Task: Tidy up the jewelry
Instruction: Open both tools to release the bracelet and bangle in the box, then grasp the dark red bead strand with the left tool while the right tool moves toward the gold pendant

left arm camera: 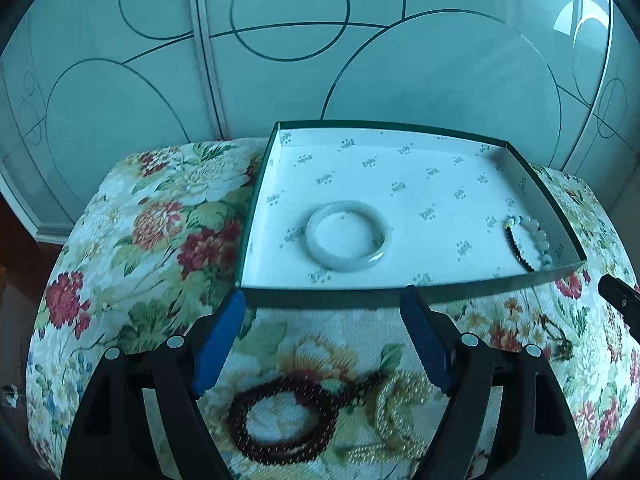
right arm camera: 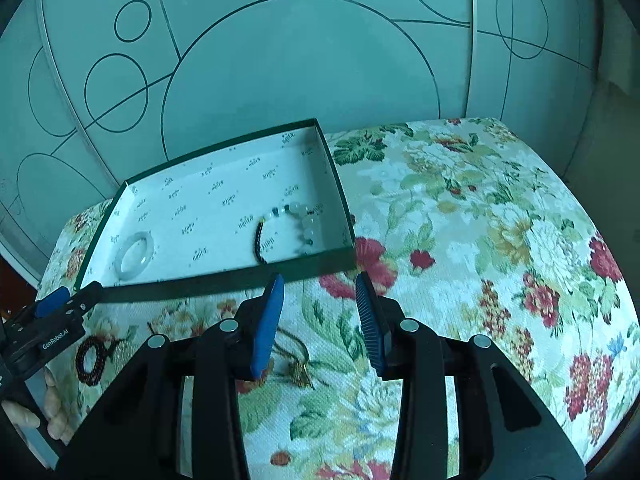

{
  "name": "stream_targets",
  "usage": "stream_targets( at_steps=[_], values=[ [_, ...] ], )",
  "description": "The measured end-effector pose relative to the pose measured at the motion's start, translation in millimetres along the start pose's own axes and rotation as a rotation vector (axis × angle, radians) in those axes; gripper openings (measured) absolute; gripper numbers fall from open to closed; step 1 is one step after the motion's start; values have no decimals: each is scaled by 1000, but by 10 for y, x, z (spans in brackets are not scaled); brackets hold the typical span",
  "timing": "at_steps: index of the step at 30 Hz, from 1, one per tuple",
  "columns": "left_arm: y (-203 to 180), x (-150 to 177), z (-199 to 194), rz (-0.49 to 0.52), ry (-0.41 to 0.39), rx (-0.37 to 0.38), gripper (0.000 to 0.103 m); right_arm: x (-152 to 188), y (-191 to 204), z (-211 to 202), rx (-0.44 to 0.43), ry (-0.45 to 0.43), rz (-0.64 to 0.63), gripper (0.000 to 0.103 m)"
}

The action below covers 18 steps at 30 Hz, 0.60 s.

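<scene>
the left gripper [left arm camera: 322,304] has its jaws wide and empty above a dark red bead bracelet [left arm camera: 280,420] and a pearl strand [left arm camera: 404,412] lying on the floral cloth [left arm camera: 160,240]. the right gripper [right arm camera: 320,292] has narrower jaws, also empty, just short of the green tray [right arm camera: 224,286]. in the tray lie a pale jade bangle [left arm camera: 347,236] and, well apart by the right wall, a black-and-white bead bracelet [right arm camera: 288,228].

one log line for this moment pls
left gripper open, empty | right gripper open, empty | box: bangle, bead bracelet
</scene>
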<state>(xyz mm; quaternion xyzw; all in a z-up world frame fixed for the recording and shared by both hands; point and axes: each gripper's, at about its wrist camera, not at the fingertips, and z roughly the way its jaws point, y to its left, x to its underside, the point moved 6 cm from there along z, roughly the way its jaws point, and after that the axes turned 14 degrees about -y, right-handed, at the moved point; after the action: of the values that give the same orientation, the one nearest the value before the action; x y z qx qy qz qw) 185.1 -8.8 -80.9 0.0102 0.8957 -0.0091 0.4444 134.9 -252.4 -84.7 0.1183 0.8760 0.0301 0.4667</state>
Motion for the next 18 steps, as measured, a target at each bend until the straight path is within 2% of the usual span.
stream_targets(
  at_steps=[11, 18],
  values=[
    [396, 598, -423, -85, 66, -63, 78, 568, -109, -310, 1, 64, -12, 37],
    [455, 762, -524, -94, 82, -70, 78, 690, -105, -348, -12, 79, -3, 37]
  ],
)
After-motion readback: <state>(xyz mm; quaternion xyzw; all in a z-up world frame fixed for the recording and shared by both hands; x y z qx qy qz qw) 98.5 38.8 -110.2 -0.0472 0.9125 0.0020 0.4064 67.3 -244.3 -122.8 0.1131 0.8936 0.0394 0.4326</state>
